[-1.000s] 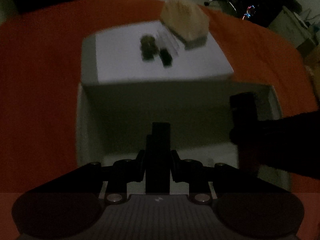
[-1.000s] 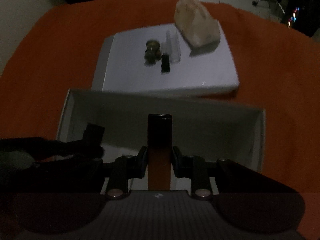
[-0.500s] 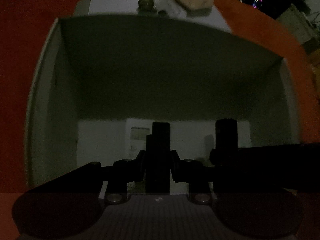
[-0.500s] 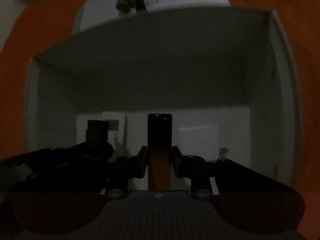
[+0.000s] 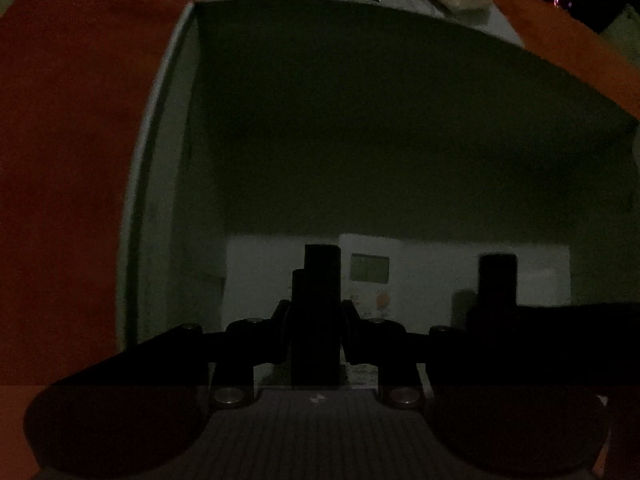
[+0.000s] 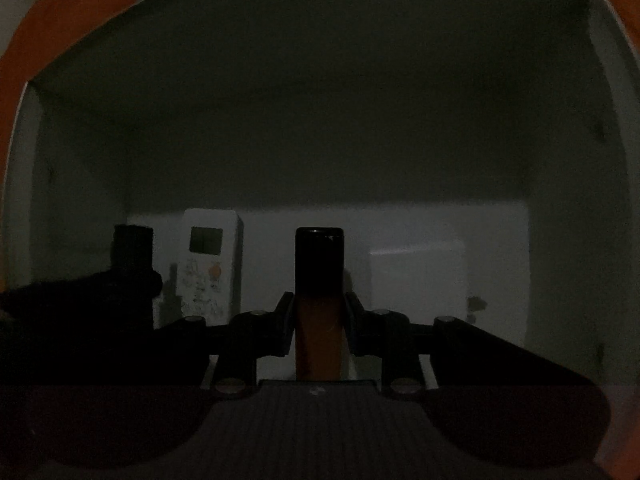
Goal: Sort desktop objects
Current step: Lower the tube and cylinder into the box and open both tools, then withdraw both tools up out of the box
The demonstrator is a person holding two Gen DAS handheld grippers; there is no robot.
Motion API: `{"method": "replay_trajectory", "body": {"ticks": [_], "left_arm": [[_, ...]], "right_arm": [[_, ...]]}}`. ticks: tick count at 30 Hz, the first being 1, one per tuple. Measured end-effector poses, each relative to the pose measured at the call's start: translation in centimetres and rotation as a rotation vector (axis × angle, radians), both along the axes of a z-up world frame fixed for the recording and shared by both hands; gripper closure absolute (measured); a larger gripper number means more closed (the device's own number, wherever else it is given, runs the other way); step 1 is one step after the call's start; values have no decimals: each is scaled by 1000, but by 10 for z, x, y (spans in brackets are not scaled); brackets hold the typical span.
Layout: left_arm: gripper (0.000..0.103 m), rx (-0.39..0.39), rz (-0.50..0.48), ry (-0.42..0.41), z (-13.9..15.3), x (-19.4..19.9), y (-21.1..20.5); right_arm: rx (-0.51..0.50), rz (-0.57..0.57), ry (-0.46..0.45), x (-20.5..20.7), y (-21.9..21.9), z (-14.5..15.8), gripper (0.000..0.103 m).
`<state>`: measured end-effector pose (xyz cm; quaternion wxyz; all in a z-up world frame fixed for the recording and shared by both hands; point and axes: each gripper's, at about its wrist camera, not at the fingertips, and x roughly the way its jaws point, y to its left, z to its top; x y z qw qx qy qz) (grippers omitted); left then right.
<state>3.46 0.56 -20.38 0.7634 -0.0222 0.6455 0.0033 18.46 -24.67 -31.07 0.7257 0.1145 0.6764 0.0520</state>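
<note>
Both grippers are reaching inside white box (image 6: 560,80); left gripper (image 5: 316,280) pressed together, right gripper (image 6: 319,264) pinching orange tube (image 6: 319,336); remote (image 6: 208,264) lying inside.

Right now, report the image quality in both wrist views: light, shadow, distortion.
Left wrist view: very dim; the white box interior lies in deep shadow, its edges bowed by the fisheye, the left tool a black silhouette. Right wrist view: equally dark; only the remote control on the floor reads clearly.
</note>
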Motion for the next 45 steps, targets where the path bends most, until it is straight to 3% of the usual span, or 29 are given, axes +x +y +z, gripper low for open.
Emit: {"method": "replay_trajectory", "body": {"ticks": [14, 18, 26, 33, 35, 40, 45], "left_arm": [[82, 105, -66, 13, -19, -15, -16], [81, 105, -62, 20, -17, -9, -18], [80, 101, -57, 28, -9, -11, -14], [79, 52, -47, 5, 17, -13, -9], [74, 33, -61, -8, 27, -11, -11], [73, 32, -81, -83, 50, 1, -23], [73, 28, -93, -124, 71, 9, -25]], "right_arm": [[-96, 37, -5, 19, -6, -36, 75], [-92, 36, 13, 36, -21, -46, 75], [-85, 36, 26, 30, -2, -33, 74], [-27, 20, -10, -6, 20, 14, 74], [-10, 13, -32, -17, 28, 33, 73], [1, -2, -89, -31, 36, 76, 73], [2, -7, -123, -68, 72, 122, 72]]}}
